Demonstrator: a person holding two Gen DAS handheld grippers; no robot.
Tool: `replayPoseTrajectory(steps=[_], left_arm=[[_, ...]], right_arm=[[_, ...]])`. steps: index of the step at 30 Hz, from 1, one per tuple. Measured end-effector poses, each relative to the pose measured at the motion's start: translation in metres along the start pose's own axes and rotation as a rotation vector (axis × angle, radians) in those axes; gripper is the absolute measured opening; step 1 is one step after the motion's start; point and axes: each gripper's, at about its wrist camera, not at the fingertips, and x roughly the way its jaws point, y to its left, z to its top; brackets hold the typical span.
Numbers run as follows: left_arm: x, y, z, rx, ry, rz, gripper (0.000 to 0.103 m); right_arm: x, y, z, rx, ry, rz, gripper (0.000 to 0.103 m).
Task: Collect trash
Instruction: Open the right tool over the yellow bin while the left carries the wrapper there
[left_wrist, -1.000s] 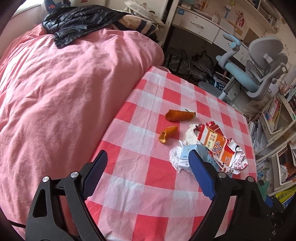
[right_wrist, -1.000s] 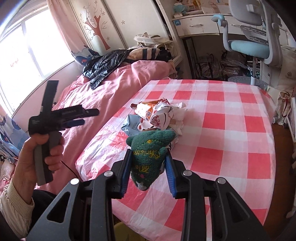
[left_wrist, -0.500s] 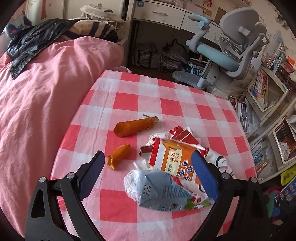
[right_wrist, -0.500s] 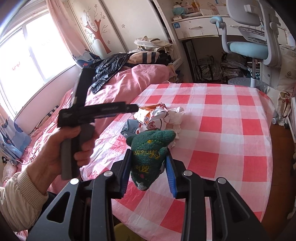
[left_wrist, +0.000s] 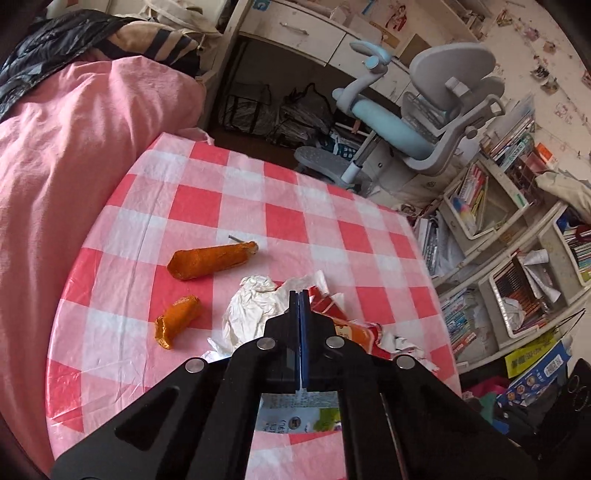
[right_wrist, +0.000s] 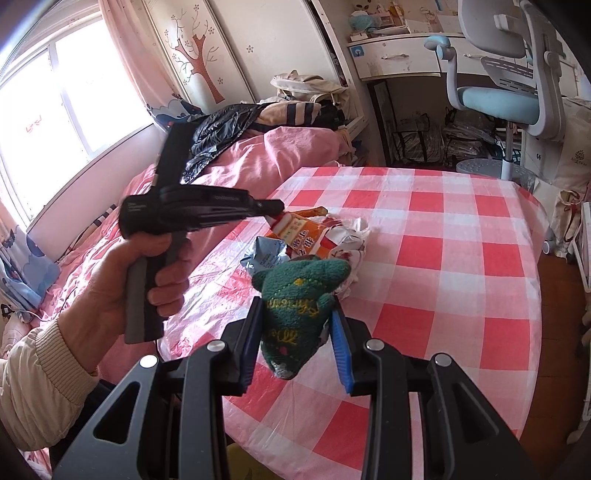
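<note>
On the red-and-white checked table (left_wrist: 288, 221) lies a trash pile: crumpled white paper (left_wrist: 251, 306), an orange-red wrapper (left_wrist: 351, 332) and a blue-white carton (left_wrist: 299, 410). Two orange peel pieces (left_wrist: 212, 260) (left_wrist: 177, 319) lie to its left. My left gripper (left_wrist: 299, 293) is shut, its tips over the pile. In the right wrist view the left gripper (right_wrist: 275, 207) meets the top corner of the wrapper (right_wrist: 306, 236); I cannot tell whether it pinches it. My right gripper (right_wrist: 295, 314) is shut on a green knitted toy (right_wrist: 299, 295), above the table's near edge.
A pink-covered bed (left_wrist: 74, 166) borders the table on the left, with a black jacket (right_wrist: 218, 129) on it. Beyond the table stand a grey-blue office chair (left_wrist: 424, 129) and a white desk (right_wrist: 399, 55). Crowded bookshelves (left_wrist: 517, 258) stand at the right.
The left gripper swung from the bed side over the trash pile, then its wide-open jaws closed together. The right gripper and the green toy have not moved.
</note>
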Motion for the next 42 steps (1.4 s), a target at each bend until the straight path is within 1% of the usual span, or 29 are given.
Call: replayPoseTrajectory(steps=[3,6,11,15,19,21,23,27,30,33,34,35,36,37,39,42], left_arm=[[-0.023,-0.003,0.0,-0.017,-0.042,-0.075,0.001],[-0.047,-0.003,0.001,-0.039,-0.078,-0.133,0.001],[-0.096,-0.005,0.001,-0.059,-0.165,-0.224,0.001],[-0.13,-0.006,-0.001,-0.046,-0.212,-0.248,0.001],[-0.161,-0.005,-0.014,-0.035,-0.24,-0.253,0.001],[-0.172,-0.006,-0.026,-0.03,-0.237,-0.244,0.001],[-0.178,-0.006,-0.038,-0.025,-0.226,-0.234,0.001],[-0.188,-0.012,-0.063,-0.001,-0.202,-0.214,0.001],[-0.194,-0.018,-0.082,0.024,-0.177,-0.2,0.001],[-0.198,-0.021,-0.101,0.035,-0.15,-0.19,0.001],[-0.2,-0.022,-0.108,0.038,-0.141,-0.184,0.001],[-0.201,-0.023,-0.115,0.04,-0.133,-0.18,0.001],[-0.202,-0.023,-0.121,0.041,-0.122,-0.176,0.001],[-0.203,-0.024,-0.128,0.042,-0.111,-0.17,0.001],[-0.204,-0.024,-0.141,0.041,-0.092,-0.16,0.001],[-0.204,-0.024,-0.161,0.03,-0.058,-0.154,0.001]], right_arm=[[-0.004,0.001,-0.002,-0.002,-0.009,-0.011,0.035],[-0.008,0.0,-0.003,-0.004,-0.011,-0.022,0.035],[-0.009,-0.001,-0.005,-0.016,-0.009,-0.042,0.035],[-0.01,-0.001,-0.008,-0.035,0.002,-0.036,0.035],[-0.013,0.007,-0.015,-0.054,0.033,0.013,0.036],[-0.015,0.018,-0.022,-0.076,0.046,0.061,0.037],[-0.013,0.027,-0.031,-0.087,0.079,0.112,0.037],[-0.006,0.057,-0.064,-0.185,0.209,0.181,0.037],[0.001,0.077,-0.092,-0.265,0.313,0.216,0.037],[0.008,0.087,-0.111,-0.299,0.407,0.263,0.038],[0.012,0.09,-0.118,-0.314,0.45,0.281,0.041],[0.014,0.092,-0.123,-0.33,0.472,0.282,0.044],[0.015,0.094,-0.128,-0.349,0.489,0.273,0.053],[0.014,0.093,-0.131,-0.356,0.491,0.263,0.058],[0.01,0.088,-0.128,-0.332,0.472,0.256,0.059],[-0.002,0.071,-0.114,-0.255,0.386,0.224,0.065]])
